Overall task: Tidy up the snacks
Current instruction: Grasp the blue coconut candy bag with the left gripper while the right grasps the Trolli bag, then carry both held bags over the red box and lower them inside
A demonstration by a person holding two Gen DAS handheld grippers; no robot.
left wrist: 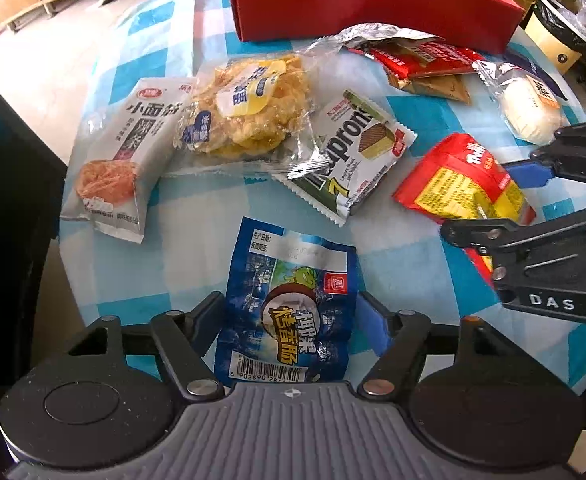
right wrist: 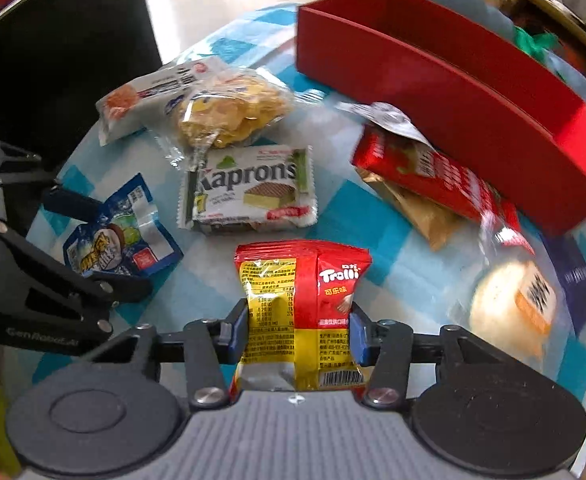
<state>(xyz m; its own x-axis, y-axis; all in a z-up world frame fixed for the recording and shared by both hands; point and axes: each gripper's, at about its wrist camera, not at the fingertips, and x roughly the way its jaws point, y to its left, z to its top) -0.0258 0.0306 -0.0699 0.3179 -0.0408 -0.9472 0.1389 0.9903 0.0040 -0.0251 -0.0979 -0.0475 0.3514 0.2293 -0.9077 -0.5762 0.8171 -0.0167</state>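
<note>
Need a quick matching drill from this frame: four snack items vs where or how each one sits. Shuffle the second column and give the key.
Items:
1. Trolli packet
2. blue sausage packet
3. Kaprons wafer
4. red box

States:
A. lies flat on the checked cloth, untouched
B. between the left gripper's fingers
C. open-topped, at the far side of the table
D. clamped in the right gripper

Pairs: 1-D, 2-B, 3-A, 4-C

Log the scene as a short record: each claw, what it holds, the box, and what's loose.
left claw: around the blue sausage packet, grip not confirmed
right claw: shut on the Trolli packet
red box: open, at the table's far side, inside not visible
loose on the table: Kaprons wafer, yellow cracker pack, white noodle-snack pack, white bun
</note>
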